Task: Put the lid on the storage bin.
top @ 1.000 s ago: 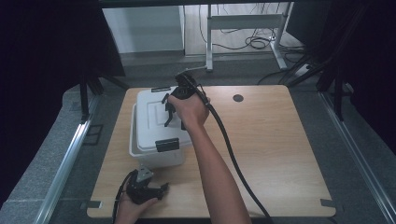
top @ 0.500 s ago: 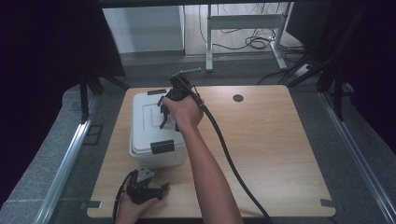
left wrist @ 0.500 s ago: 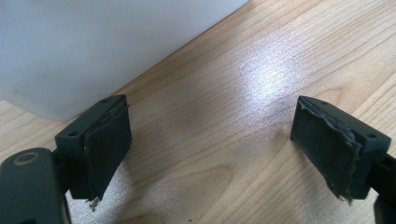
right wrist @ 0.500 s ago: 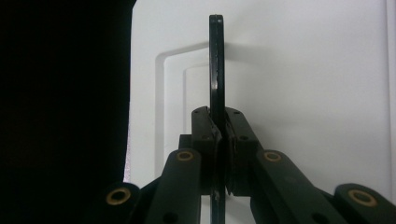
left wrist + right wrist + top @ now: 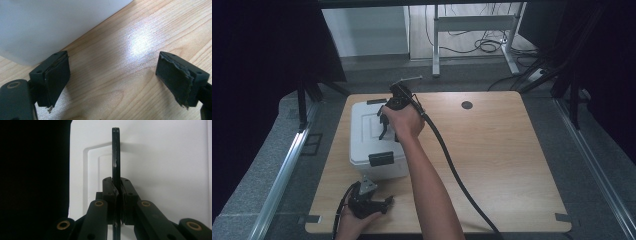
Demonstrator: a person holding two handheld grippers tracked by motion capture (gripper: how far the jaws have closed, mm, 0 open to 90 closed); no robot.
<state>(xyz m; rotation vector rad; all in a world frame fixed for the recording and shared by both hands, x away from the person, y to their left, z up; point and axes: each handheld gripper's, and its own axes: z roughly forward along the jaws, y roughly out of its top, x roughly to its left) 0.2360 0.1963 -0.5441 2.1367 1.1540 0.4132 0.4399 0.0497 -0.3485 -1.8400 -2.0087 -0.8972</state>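
A white plastic box (image 5: 374,137) stands on the left part of a light wooden table (image 5: 502,150), with a black latch (image 5: 381,158) on its near side. The right gripper (image 5: 384,122) is above the lid of the box, held by the right hand (image 5: 404,122), and its jaws are pressed together on the thin black handle (image 5: 115,155) of the lid – in the right gripper view the handle stands upright on its edge between the two pads, against the white lid with its shallow stepped frame. A thick black cable (image 5: 452,165) runs from this gripper across the table toward the near edge. The left gripper (image 5: 384,205) rests low at the near edge of the table, just beside the front of the box, in the left hand (image 5: 354,222); its jaws stand wide apart with only bare wood between them, and in the left gripper view the white wall of the box (image 5: 50,25) is close behind the left pad. The wood has a fine grain and a bright spot of reflected light (image 5: 141,43). A small round dark hole (image 5: 467,105) sits near the far edge of the table. Around the table the floor is grey – metal rails (image 5: 287,170) run along both sides, dark curtains hang at left and right, and behind there is a white desk frame (image 5: 472,22) with loose cables (image 5: 487,46) on the floor.
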